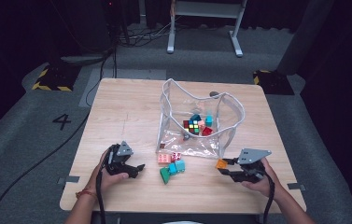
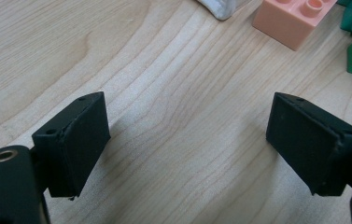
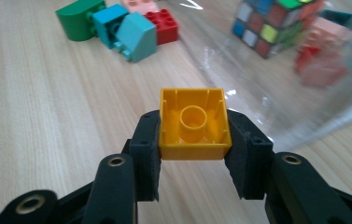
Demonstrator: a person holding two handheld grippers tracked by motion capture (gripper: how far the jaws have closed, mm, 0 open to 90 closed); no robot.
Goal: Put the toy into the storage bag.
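Held thing: a yellow-orange toy brick, square in outline, was clamped between the two pads of the right tongs.
Brick's look: its hollow underside faced the right gripper view, with thin walls, a round tube in the middle and small ribs inside the rim; plastic, smooth and glossy.
Brick's place: in the high view it sat at the tip of the right tongs, raised off the worktop, just in front of the near right corner of the clear bag.
Right tongs: closed on the brick's two opposite side walls, held by the person's right hand.
Left tongs: stood wide apart with nothing between the pads, low over bare wood; the left hand held them near the front left of the worktop.
Loose bricks: a green piece, a teal piece, a pink brick and a red brick lay together just in front of the bag.
Bag's contents: a puzzle cube with more coloured bricks beside it.
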